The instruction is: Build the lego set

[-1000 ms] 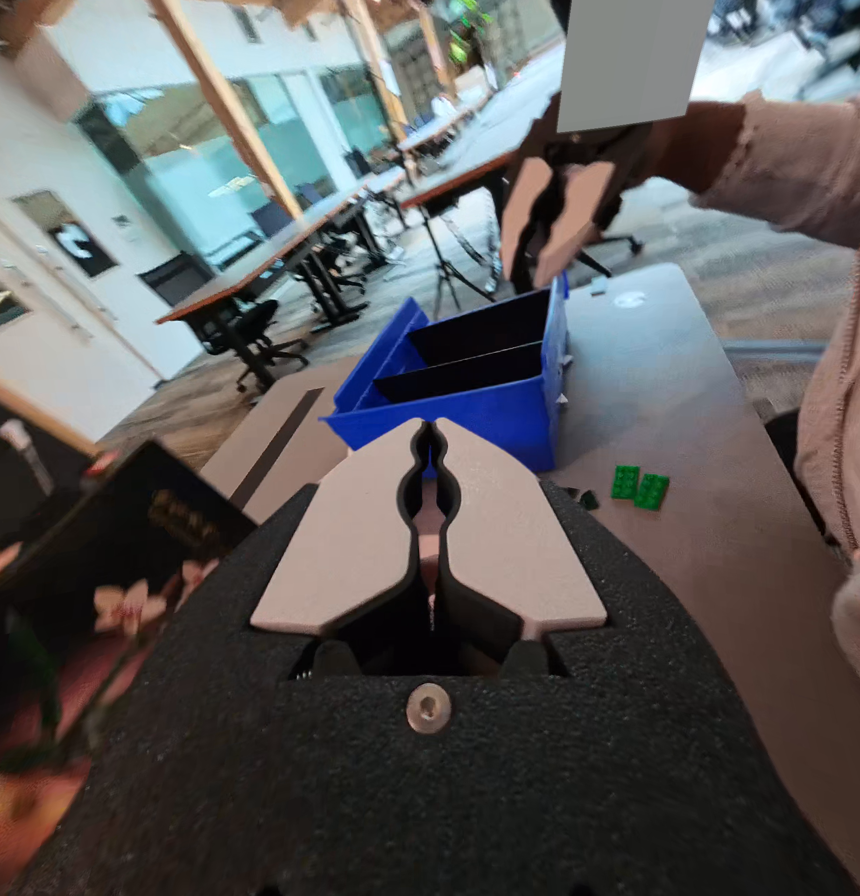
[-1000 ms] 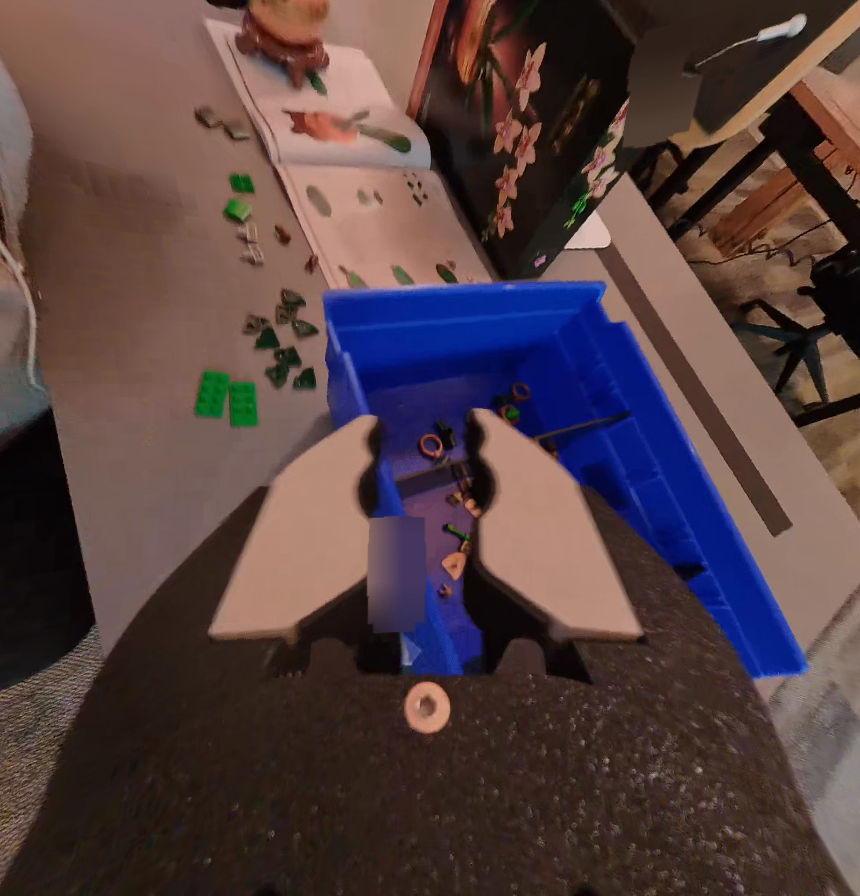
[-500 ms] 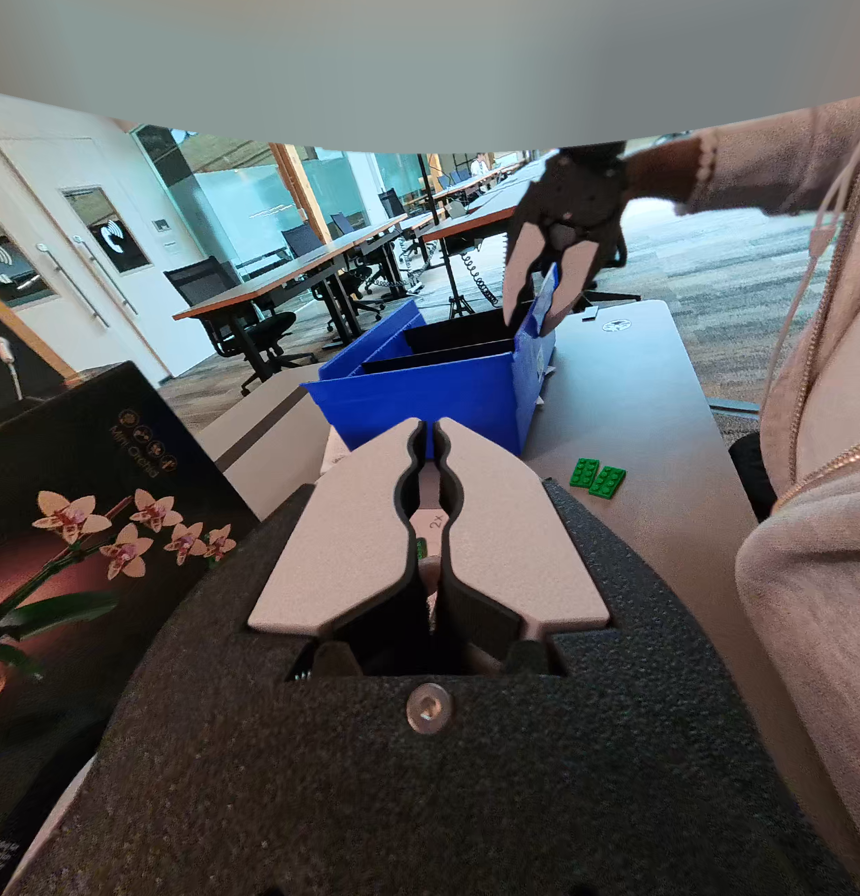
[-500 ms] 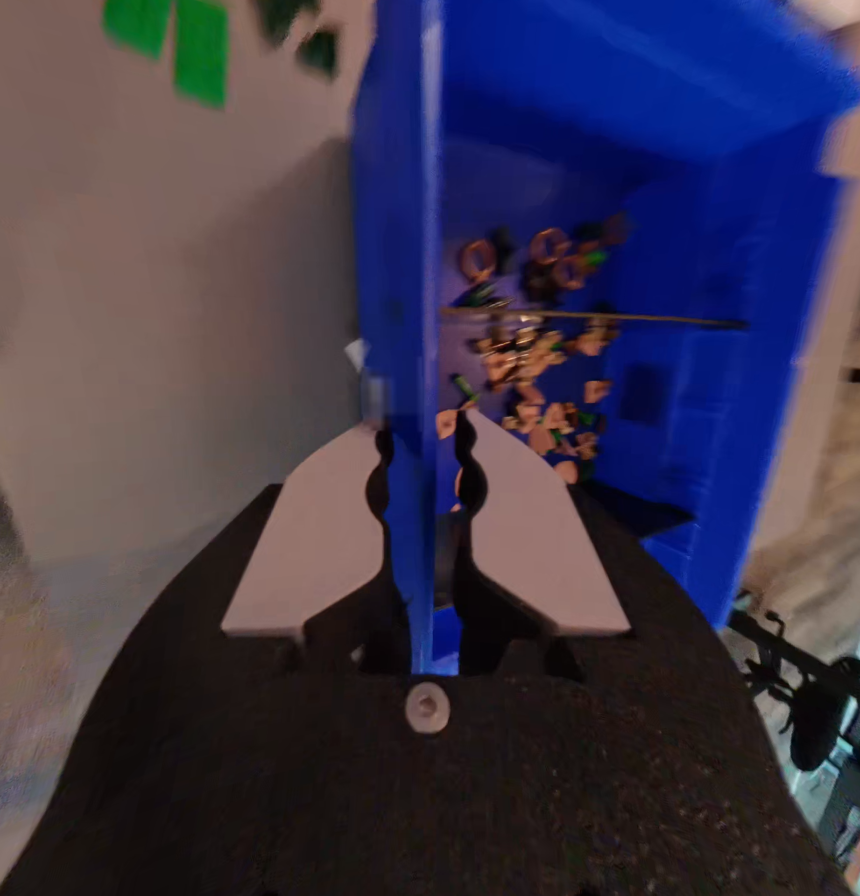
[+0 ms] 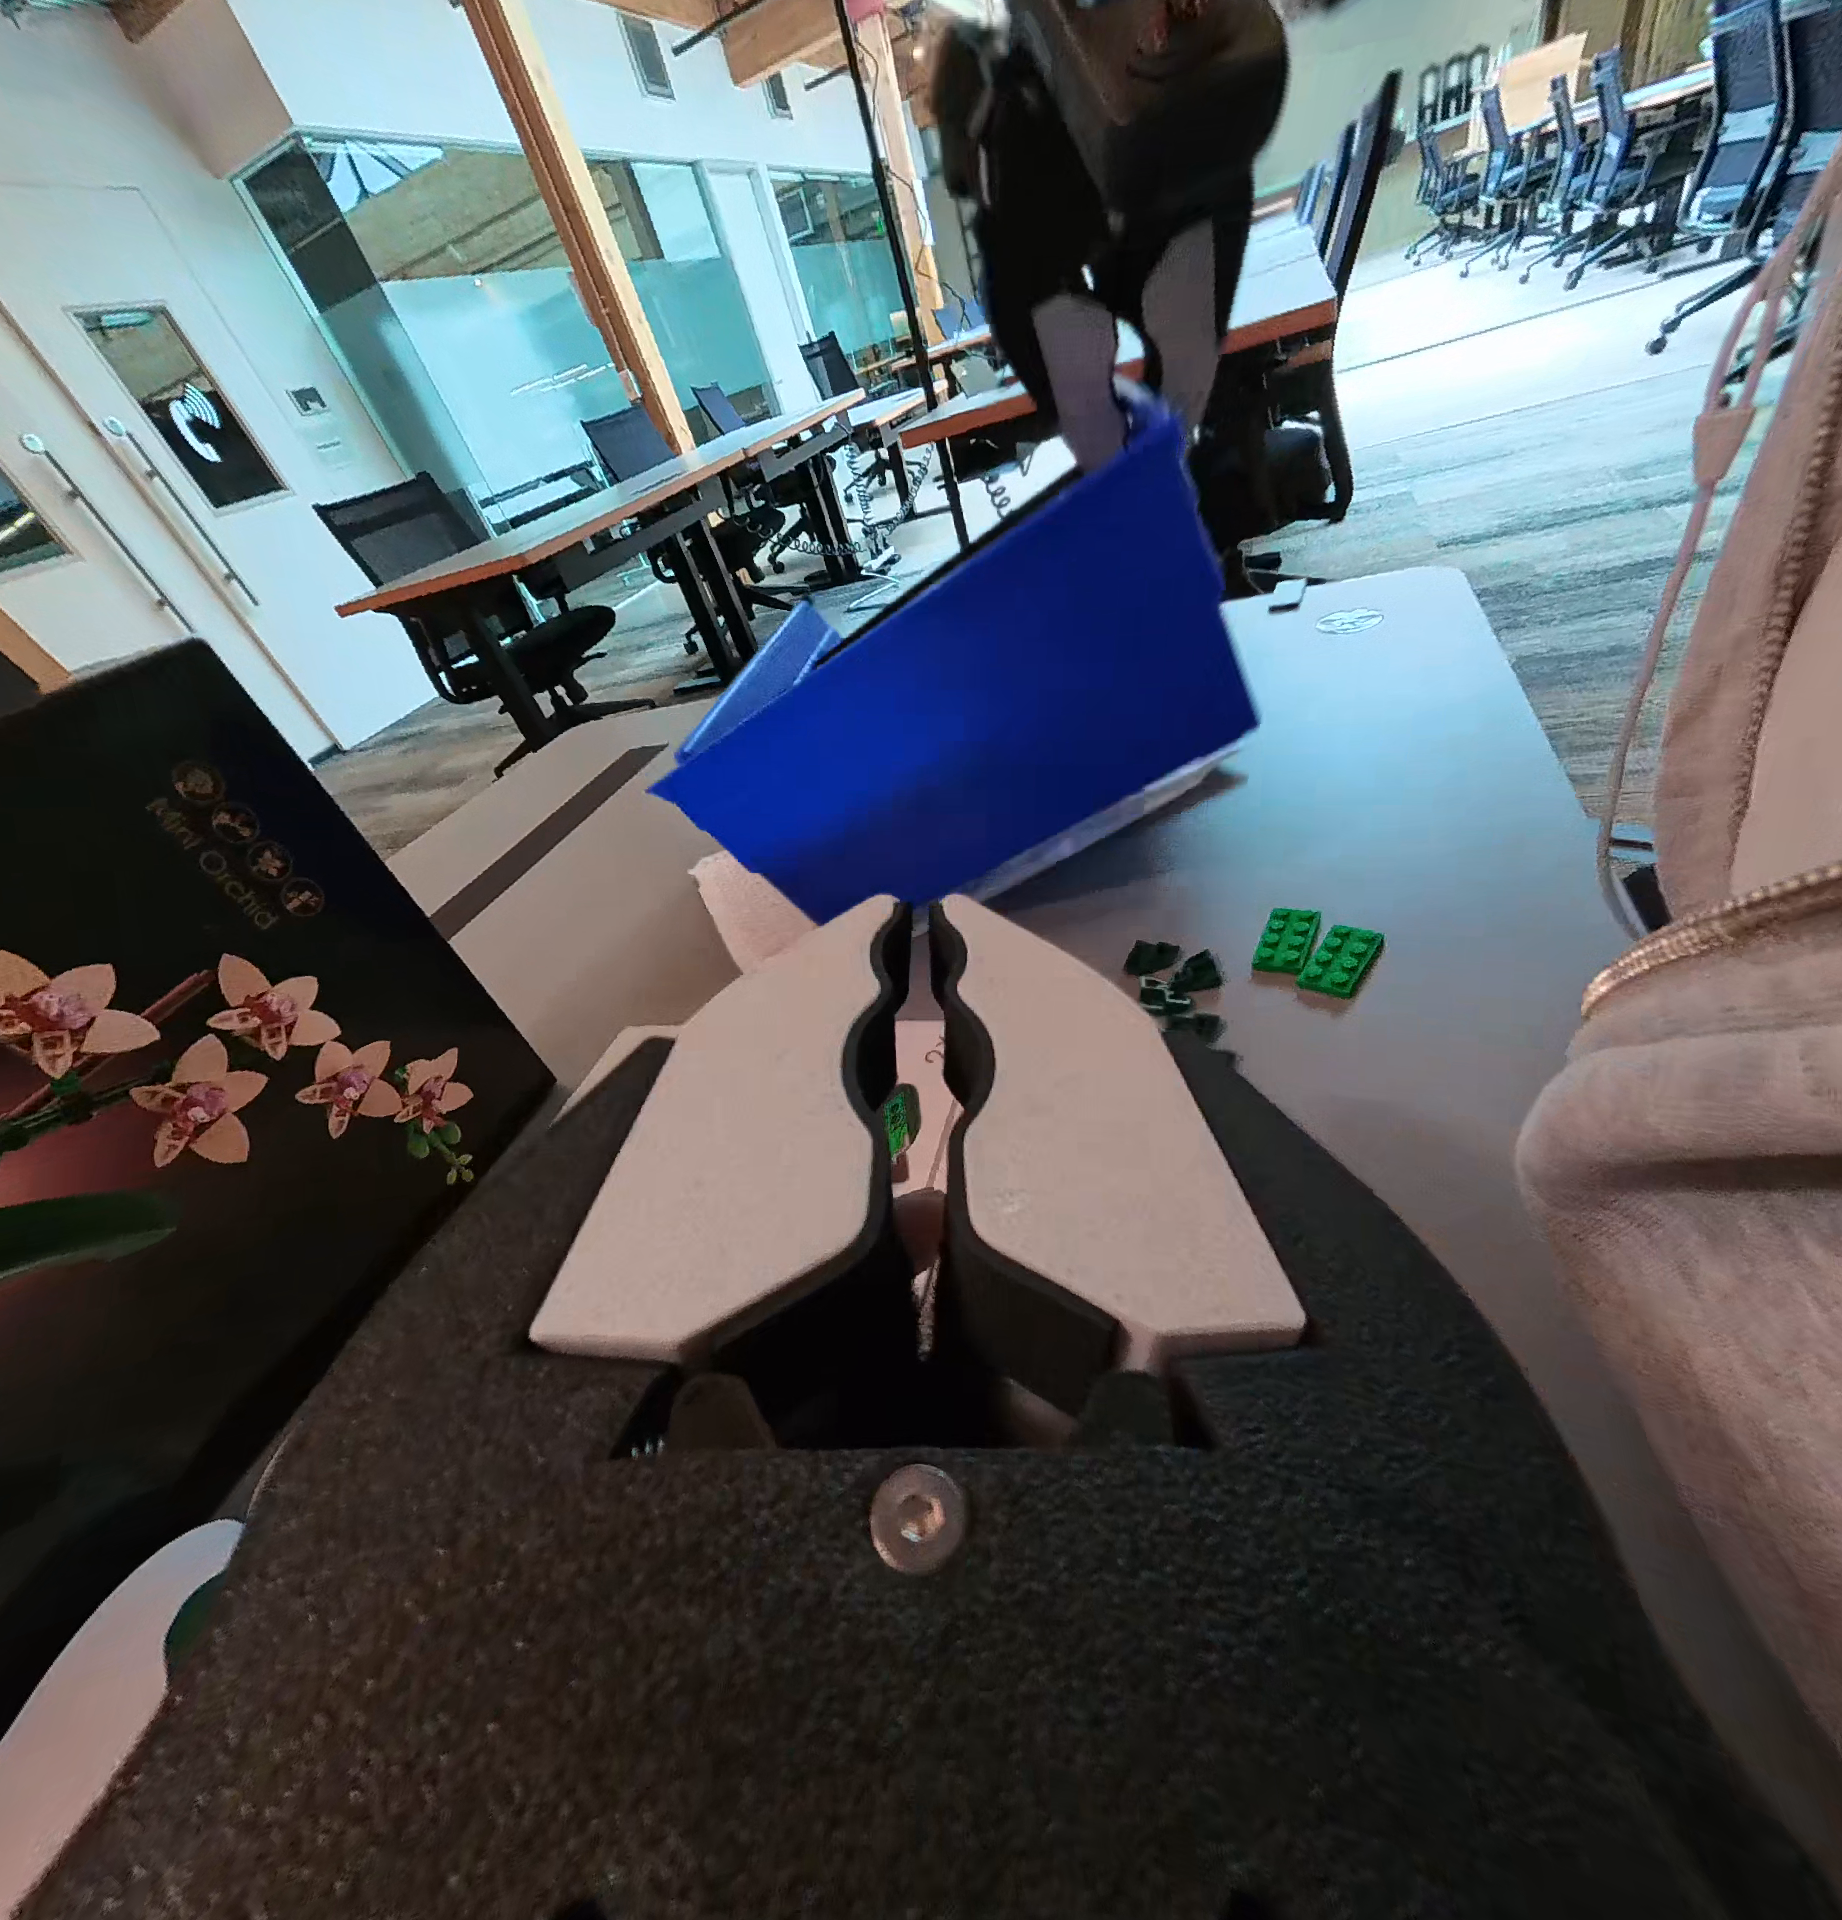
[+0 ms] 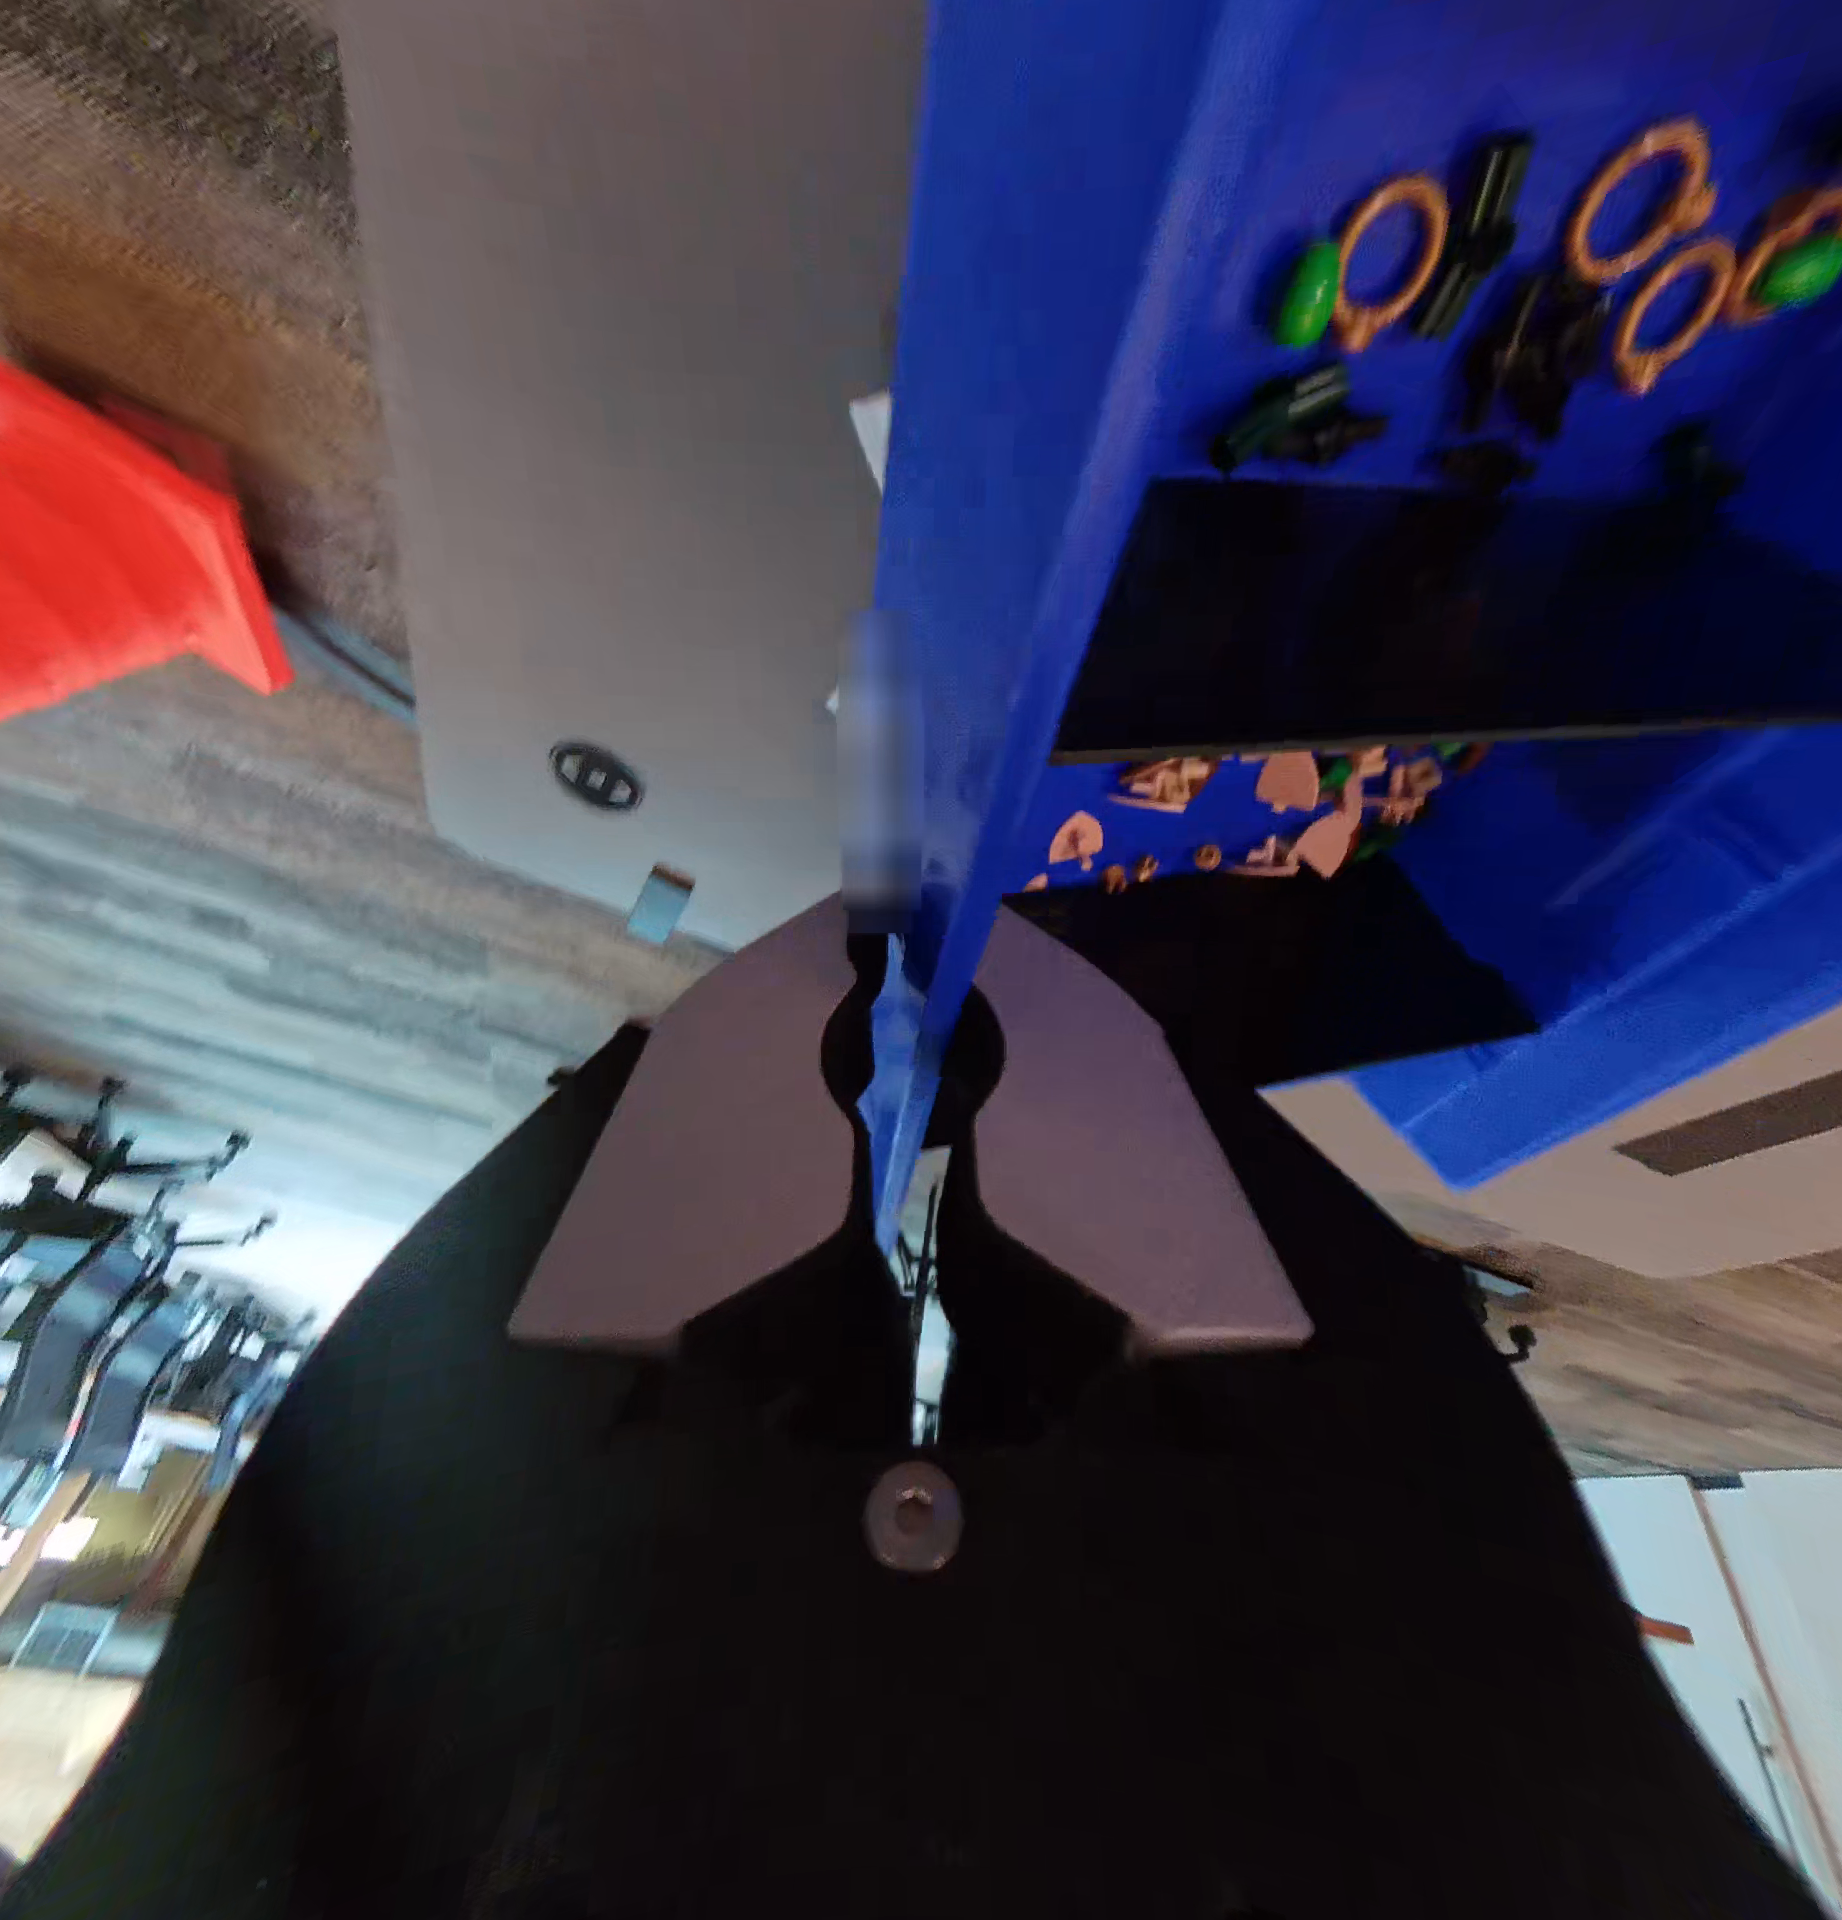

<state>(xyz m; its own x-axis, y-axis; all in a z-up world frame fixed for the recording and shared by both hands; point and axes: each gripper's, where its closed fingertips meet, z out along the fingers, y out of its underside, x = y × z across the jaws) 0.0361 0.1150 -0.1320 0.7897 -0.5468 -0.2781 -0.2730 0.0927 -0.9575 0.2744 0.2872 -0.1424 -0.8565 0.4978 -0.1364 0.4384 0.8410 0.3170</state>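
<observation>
My right gripper [image 6: 909, 971] is shut on the side wall of the blue bin [image 6: 1010, 416]. It holds that side up, so the bin is tilted. Inside lie orange rings [image 6: 1639, 213], pink pieces [image 6: 1291, 779] and dark pieces, split by a black divider [image 6: 1468, 623]. In the left wrist view the tilted bin [image 5: 979, 748] hangs from the right gripper [image 5: 1125, 416] at the far side of the table. My left gripper [image 5: 917, 914] is shut and empty, low over the instruction booklet [image 5: 922, 1049]. Two green plates [image 5: 1317, 951] and small dark green pieces [image 5: 1171, 977] lie to its right.
The black orchid set box [image 5: 169, 1039] stands at the left. A person's beige sleeve [image 5: 1727, 1195] fills the right edge. The grey table [image 5: 1416, 727] ends just behind the bin. A red object [image 6: 86, 561] lies on the floor beyond the table edge.
My right gripper closed on the blue bin's wall and lifted it, tipping the bin toward the far side. My left gripper stayed shut and dropped lower over the booklet.
</observation>
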